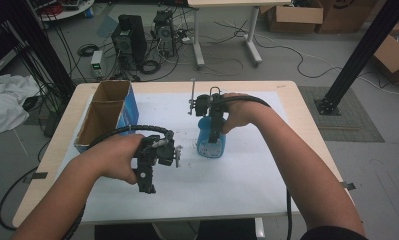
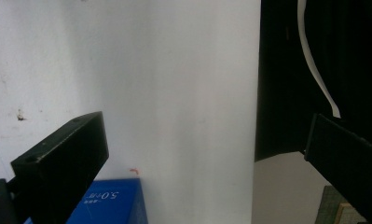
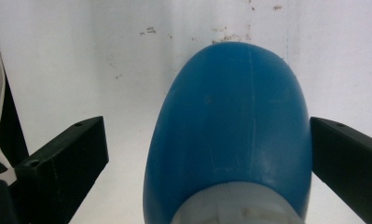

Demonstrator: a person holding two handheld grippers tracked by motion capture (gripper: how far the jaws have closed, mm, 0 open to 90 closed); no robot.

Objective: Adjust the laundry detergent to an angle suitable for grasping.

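Note:
A blue plastic bottle [image 1: 210, 144] with a pale label stands on the white sheet [image 1: 237, 175] near the table's middle. My right gripper [image 1: 213, 127] comes down over it from above. In the right gripper view the bottle's rounded blue body [image 3: 230, 126] sits between the open jaws of the right gripper [image 3: 207, 140]: the right jaw is at its side, the left jaw is apart from it. My left gripper [image 1: 148, 175] is held over the sheet to the bottle's left. In its own view the left gripper [image 2: 207, 135] is open with nothing between the jaws.
An open blue cardboard box [image 1: 107, 112] stands at the table's left; a blue printed corner [image 2: 109, 203] shows low in the left gripper view. A thin metal stand [image 1: 192, 97] rises behind the bottle. Cables, computers and boxes lie on the floor beyond.

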